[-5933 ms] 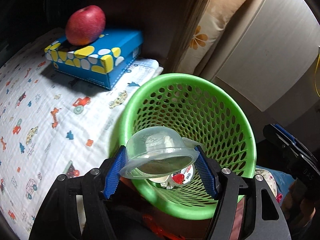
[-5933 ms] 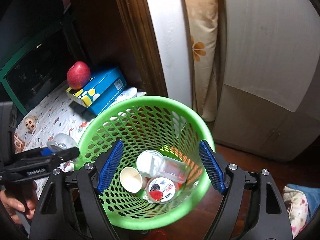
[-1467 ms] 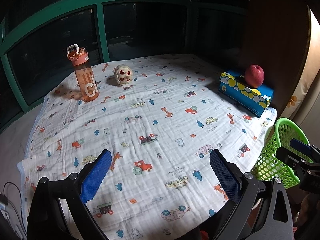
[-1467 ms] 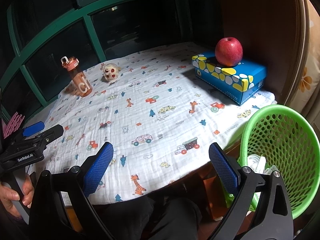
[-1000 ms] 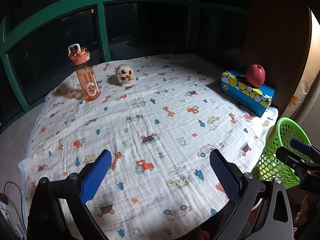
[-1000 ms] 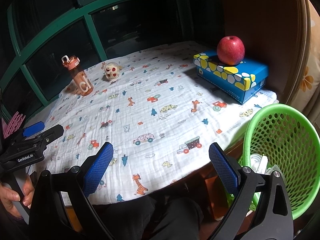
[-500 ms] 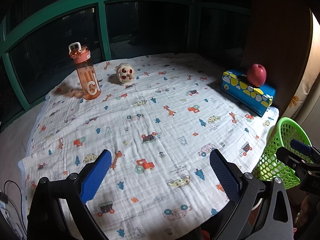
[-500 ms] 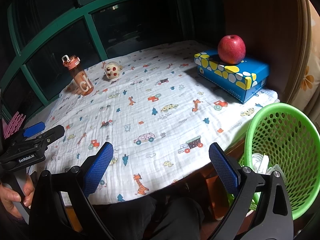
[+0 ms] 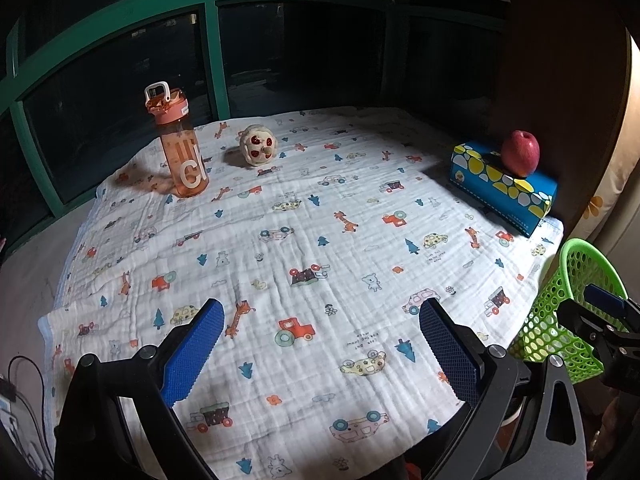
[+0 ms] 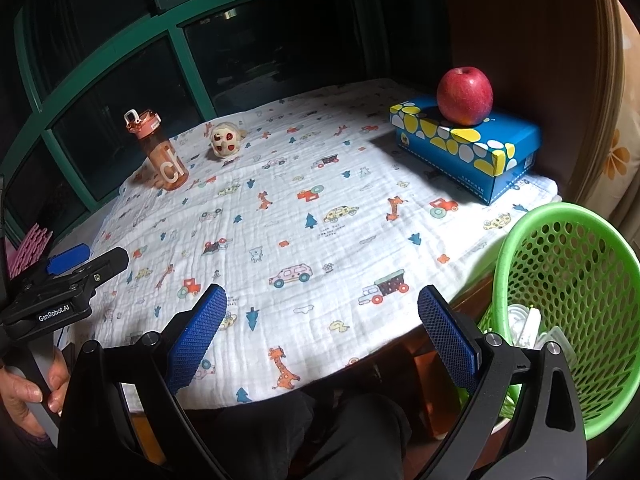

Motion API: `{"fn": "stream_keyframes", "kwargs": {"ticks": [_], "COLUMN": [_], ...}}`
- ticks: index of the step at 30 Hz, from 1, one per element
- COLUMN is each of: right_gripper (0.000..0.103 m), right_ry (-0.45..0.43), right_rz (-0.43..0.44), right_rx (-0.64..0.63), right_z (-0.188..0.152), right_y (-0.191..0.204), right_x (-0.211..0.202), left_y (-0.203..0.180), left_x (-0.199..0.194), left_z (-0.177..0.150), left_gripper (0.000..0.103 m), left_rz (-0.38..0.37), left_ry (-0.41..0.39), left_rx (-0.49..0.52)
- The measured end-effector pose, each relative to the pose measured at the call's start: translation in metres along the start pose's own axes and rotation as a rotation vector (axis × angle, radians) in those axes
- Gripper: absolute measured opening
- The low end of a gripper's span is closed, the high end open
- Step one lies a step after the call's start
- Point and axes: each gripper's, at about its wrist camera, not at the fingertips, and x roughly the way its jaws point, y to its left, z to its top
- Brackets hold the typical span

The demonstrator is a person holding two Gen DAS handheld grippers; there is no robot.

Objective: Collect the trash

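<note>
Your left gripper (image 9: 318, 344) is spread wide with nothing between its blue pads (image 9: 192, 350), and it hangs over the near part of the white cloth with little cars and giraffes (image 9: 320, 240) that covers the table. Your right gripper (image 10: 320, 338) is spread wide too and holds nothing, out over the near edge of the table. Both look pulled back and high, I think so that you can look over the whole table for more trash. The green plastic basket with holes (image 10: 576, 264) sits low, just beside the right edge of the table, so things can be dropped down into it. It is close to the right side of your right gripper, and well to the right of your left one. Inside it you can see some clear and white plastic trash (image 10: 532, 328) near the bottom. On the table I see no trash left. The orange see-through water bottle (image 9: 180, 148) stands up straight at the far left, with the small round cream toy with red spots (image 9: 258, 146) just beside it. The blue box with yellow and white spots (image 10: 468, 148) lies at the far right, and the red apple (image 10: 464, 96) rests on top of it. All of these are well apart from both grippers, and they do not look like trash to me, so the job seems close to done.
</note>
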Motion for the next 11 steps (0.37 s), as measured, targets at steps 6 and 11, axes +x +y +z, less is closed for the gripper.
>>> {"fn": "stream_keyframes", "kwargs": {"ticks": [6, 11], "right_gripper": [0.095, 0.095], "right_ry": [0.000, 0.001], "right_rz": [0.002, 0.003], "right_rx": [0.004, 0.003], "right_z": [-0.0017, -0.0024], "right_y": [0.0011, 0.0020], "right_x": [0.0000, 0.0002], "left_y": [-0.0028, -0.0044], "left_x": [0.0001, -0.0005], "left_z": [0.0007, 0.0007], "left_gripper": [0.095, 0.095], "left_rz": [-0.002, -0.001], "left_ry": [0.002, 0.000], "left_rx": [0.004, 0.011]}}
